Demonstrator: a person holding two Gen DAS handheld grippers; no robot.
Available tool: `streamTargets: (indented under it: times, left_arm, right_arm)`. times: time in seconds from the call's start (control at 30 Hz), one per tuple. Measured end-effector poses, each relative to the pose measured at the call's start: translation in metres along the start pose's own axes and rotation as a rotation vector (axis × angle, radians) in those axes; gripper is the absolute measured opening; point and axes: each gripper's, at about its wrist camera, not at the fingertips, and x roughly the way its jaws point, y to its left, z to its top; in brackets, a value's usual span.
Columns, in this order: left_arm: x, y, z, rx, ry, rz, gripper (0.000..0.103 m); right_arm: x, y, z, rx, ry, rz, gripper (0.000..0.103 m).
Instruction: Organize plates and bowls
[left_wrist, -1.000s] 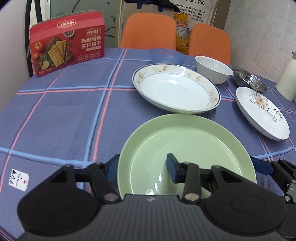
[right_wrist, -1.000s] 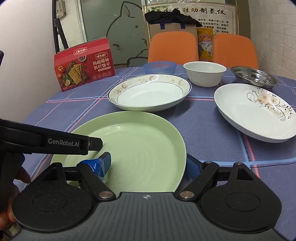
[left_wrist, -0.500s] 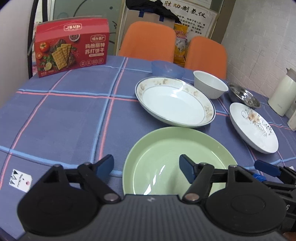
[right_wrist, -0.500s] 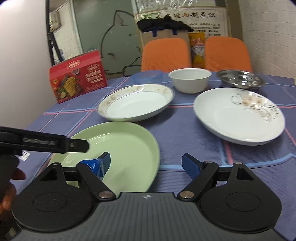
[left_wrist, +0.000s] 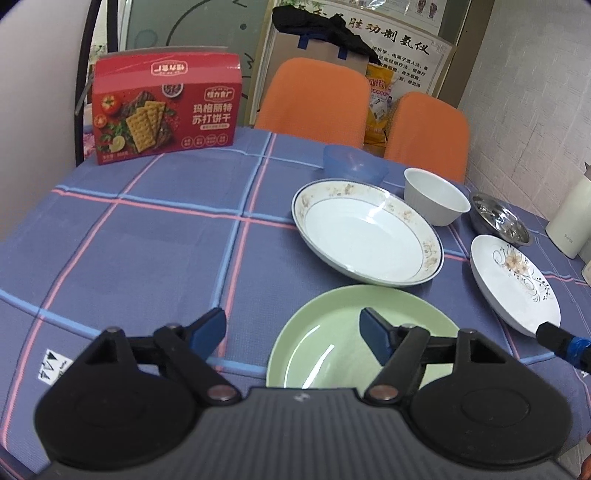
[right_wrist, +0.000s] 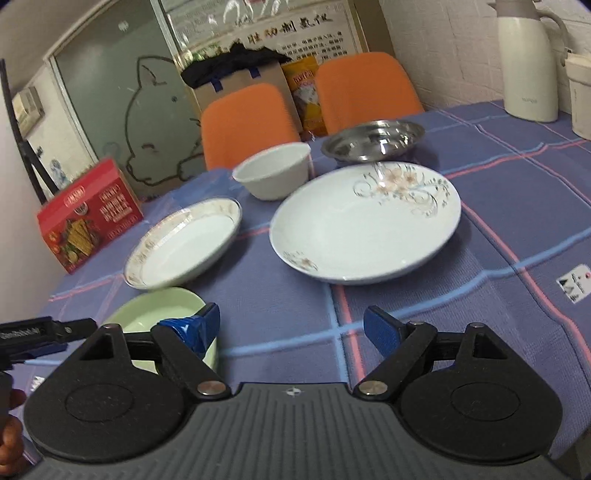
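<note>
A green plate (left_wrist: 332, 332) lies near the table's front edge; it also shows in the right wrist view (right_wrist: 155, 310). My left gripper (left_wrist: 293, 330) is open and empty, raised above the green plate's left side. My right gripper (right_wrist: 291, 328) is open and empty, in front of a white flower-painted plate (right_wrist: 365, 229), which also shows in the left wrist view (left_wrist: 513, 277). A gold-rimmed white plate (left_wrist: 365, 232) lies behind the green one. A white bowl (left_wrist: 436, 195), a blue bowl (left_wrist: 354, 162) and a steel dish (left_wrist: 498, 221) stand further back.
A red cracker box (left_wrist: 166, 107) stands at the back left of the blue checked tablecloth (left_wrist: 147, 236). Two orange chairs (left_wrist: 314, 99) stand behind the table. A white thermos (right_wrist: 528, 59) and a cream container (right_wrist: 580, 96) stand at the far right.
Both grippers have pulled back and up from the green plate, which stays on the table. My right gripper has swung right toward the flower-painted plate.
</note>
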Motion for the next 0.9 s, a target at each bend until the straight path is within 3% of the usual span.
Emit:
streamTargets:
  times: [0.1,0.17,0.27,0.37,0.47,0.57,0.8,0.9]
  left_arm:
    - [-0.003,-0.003,0.009,-0.001,-0.021,-0.008,0.072]
    - [-0.004,-0.005,0.012,0.000,-0.031,-0.016,0.072]
    - [-0.002,-0.014,0.013,0.010,-0.027,-0.038,0.072]
    - [0.006,-0.023,0.011,0.037,-0.006,-0.056,0.073]
    - [0.015,-0.026,0.015,0.039,0.002,-0.040,0.073]
    - [0.025,-0.021,0.030,0.014,-0.003,-0.037,0.073]
    - [0.071,-0.004,0.076,-0.026,0.041,-0.003,0.073]
    - [0.095,0.002,0.087,-0.049,0.082,0.003,0.073]
  right_arm:
    - [-0.014,0.012,0.011,-0.063,-0.099,0.045,0.072]
    - [-0.016,0.015,0.013,-0.121,-0.119,0.055,0.072]
    - [-0.008,0.008,0.012,-0.137,-0.078,0.018,0.072]
    - [-0.003,-0.009,0.009,-0.067,-0.032,0.019,0.072]
    - [-0.001,-0.014,0.012,-0.031,-0.012,0.050,0.073]
    - [0.003,-0.001,0.021,-0.089,-0.029,0.088,0.073]
    - [0.066,0.050,0.062,-0.284,-0.006,0.160,0.073]
    - [0.100,0.065,0.071,-0.334,0.024,0.144,0.073]
